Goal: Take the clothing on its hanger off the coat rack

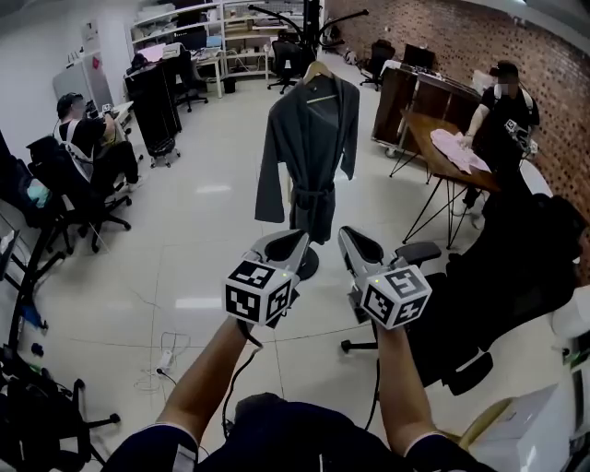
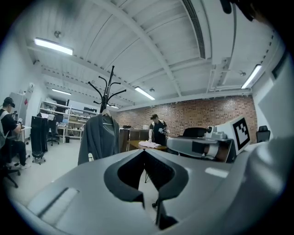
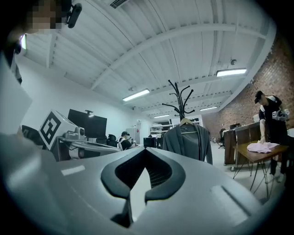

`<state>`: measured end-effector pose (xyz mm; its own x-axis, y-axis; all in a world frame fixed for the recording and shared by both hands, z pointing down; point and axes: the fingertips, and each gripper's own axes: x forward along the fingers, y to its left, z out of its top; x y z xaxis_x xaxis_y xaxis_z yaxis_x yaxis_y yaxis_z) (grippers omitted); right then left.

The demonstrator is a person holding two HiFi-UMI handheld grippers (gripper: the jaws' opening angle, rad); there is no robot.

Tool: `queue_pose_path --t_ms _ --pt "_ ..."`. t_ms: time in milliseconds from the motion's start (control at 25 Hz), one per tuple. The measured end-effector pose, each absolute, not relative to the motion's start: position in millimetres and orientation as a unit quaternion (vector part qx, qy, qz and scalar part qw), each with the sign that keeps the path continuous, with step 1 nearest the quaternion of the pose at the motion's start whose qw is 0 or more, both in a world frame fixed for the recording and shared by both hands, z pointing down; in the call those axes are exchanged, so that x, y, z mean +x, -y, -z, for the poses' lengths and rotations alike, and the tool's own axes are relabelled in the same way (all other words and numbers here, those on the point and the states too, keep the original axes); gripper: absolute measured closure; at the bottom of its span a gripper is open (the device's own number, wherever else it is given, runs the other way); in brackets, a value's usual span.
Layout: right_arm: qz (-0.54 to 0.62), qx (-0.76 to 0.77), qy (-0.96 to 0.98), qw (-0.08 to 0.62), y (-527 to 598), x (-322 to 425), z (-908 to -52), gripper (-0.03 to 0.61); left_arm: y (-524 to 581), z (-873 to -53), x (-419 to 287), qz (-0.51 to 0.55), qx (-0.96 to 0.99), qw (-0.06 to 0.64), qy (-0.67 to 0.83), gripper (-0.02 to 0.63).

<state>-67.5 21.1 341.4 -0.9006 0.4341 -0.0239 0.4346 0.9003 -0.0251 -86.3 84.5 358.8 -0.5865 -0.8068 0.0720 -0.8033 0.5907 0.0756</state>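
Grey robe on the coat rack (office chair near its base); left gripper and right gripper jaws pressed together, empty.

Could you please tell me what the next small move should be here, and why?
Probably carry the left hand-held gripper and right hand-held gripper forward toward the light wooden hanger on the tall black coat rack: the long grey robe hangs well ahead of them, and both are shut, empty.

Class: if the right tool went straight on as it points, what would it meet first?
Open floor, then probably the grey robe on the coat rack, perhaps only its sleeve; depth is unclear.
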Motion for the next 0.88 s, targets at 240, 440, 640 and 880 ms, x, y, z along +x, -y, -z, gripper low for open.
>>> queue_pose_path --t_ms 240,440,640,880 --pt "0.014 0.219 -0.976 0.010 13 -88 -341 0.577 -53 -365 -109 0.013 0.454 0.060 0.889 0.601" --pt "0.019 0.206 -0.978 0.008 42 -115 -346 0.577 -26 -369 -137 0.009 0.462 0.064 0.884 0.601" --pt "0.021 0.192 -0.981 0.006 60 -156 -350 0.577 -8 -373 -180 0.007 0.472 0.068 0.879 0.601" --pt "0.019 0.177 -0.984 0.002 92 -220 -355 0.577 28 -377 -247 0.011 0.487 0.069 0.871 0.601"
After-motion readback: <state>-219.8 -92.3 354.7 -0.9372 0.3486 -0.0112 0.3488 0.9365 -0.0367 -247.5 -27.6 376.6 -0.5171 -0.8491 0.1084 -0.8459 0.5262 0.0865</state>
